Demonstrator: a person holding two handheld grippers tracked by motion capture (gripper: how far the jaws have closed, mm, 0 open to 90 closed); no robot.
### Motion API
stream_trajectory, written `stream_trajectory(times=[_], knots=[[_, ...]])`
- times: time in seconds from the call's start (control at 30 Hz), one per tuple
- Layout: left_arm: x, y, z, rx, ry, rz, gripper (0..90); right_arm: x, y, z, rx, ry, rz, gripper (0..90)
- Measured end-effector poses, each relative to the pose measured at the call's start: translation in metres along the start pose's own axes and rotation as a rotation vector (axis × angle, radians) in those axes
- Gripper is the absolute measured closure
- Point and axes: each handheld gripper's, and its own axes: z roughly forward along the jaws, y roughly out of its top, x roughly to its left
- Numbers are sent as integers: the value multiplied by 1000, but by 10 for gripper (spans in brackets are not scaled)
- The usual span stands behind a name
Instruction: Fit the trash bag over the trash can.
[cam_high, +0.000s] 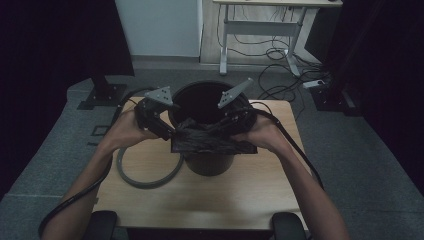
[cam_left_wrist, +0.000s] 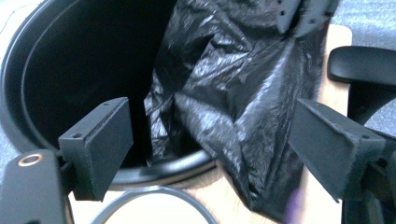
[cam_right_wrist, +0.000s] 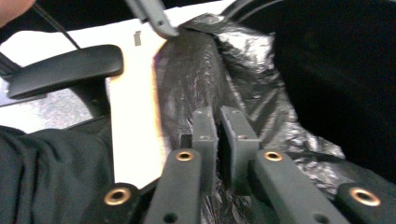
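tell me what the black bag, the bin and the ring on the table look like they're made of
Black bag: thin plastic film, glossy, going by its fine crinkles and bright highlights.
Bin: probably rigid moulded plastic, black with a smooth satin sheen along its rolled rim; metal cannot be ruled out.
Ring: grey, smooth and matt, likely plastic or rubber; the look leaves it open.

A lab or office: grey carpet (cam_high: 45, 150), desk (cam_high: 260, 25), trailing floor cables (cam_high: 280, 55).
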Motion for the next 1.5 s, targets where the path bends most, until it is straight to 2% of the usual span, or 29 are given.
stream_trajectory(times=[0.13, 0.3, 0.33, 0.37, 0.4, 0.5, 0.53, 0.57, 0.67, 0.7, 0.73, 0.77, 0.8, 0.87, 0.9, 0.93, 0.97, 1.0, 1.03, 1.07, 1.27, 1.33, 1.4, 1.47, 1.5], knots=[[0, 7, 6, 0, 13, 14, 139, -11, 3, 1, -5, -38, 27, 875], [4, 8, 13, 14, 30, 2, 147, -24, 6, 6, -4, -80, 60, 856], [6, 7, 14, 20, 35, -2, 151, -28, 5, 8, 3, -87, 70, 806], [7, 7, 16, 26, 38, -5, 151, -28, 5, 8, 3, -87, 70, 806], [11, 5, 17, 21, 28, -21, 155, -30, 5, 8, 0, -108, 81, 698], [13, 3, 18, 18, 32, -34, 164, -29, 6, 5, -10, -122, 86, 626], [14, 3, 19, 19, 33, -41, 165, -26, 8, -1, -26, -121, 89, 581], [15, 3, 19, 25, 33, -41, 165, -26, 8, -1, -26, -121, 89, 581], [18, 2, 21, 25, 29, -58, 166, -14, 11, -7, -42, -82, 63, 548], [18, 2, 21, 25, 29, -58, 166, -14, 11, -7, -42, -82, 63, 548], [19, 2, 21, 32, 29, -62, 166, -9, 11, -7, -44, -54, 47, 531], [19, 2, 21, 32, 29, -62, 167, -9, 11, -7, -44, -54, 47, 531], [20, 2, 23, 33, 31, -69, 167, -4, 11, -3, -33, -30, 30, 517], [21, 2, 24, 38, 31, -69, 167, -3, 11, 0, -24, -15, 18, 518], [21, 2, 24, 41, 33, -72, 167, -1, 11, 3, -13, -6, 5, 535], [22, 2, 24, 45, 34, -72, 166, 1, 11, 8, 12, -5, -9, 622], [22, 2, 24, 49, 37, -71, 166, 1, 11, 8, 12, -5, -9, 622], [22, 2, 24, 52, 40, -68, 165, 1, 11, 10, 26, -16, -16, 701], [22, 4, 22, 49, 45, -63, 163, 0, 13, 11, 21, -29, -14, 823], [22, 4, 22, 49, 45, -63, 163, -1, 13, 11, 19, -36, -7, 855], [16, 19, 0, 15, 35, -23, 175, -7, 20, 10, 22, -69, 9, 877], [10, 29, -9, -8, 8, -4, 208, -9, 24, 10, 18, -79, 15, 877], [9, 32, -9, -10, -5, 3, 236, -10, 27, 11, 15, -81, 13, 876], [6, 36, -7, 8, -21, 15, 250, -11, 28, 11, 12, -82, 13, 876], [5, 37, -2, 54, -9, 31, 268, -11, 30, 10, 5, -81, 14, 876]])
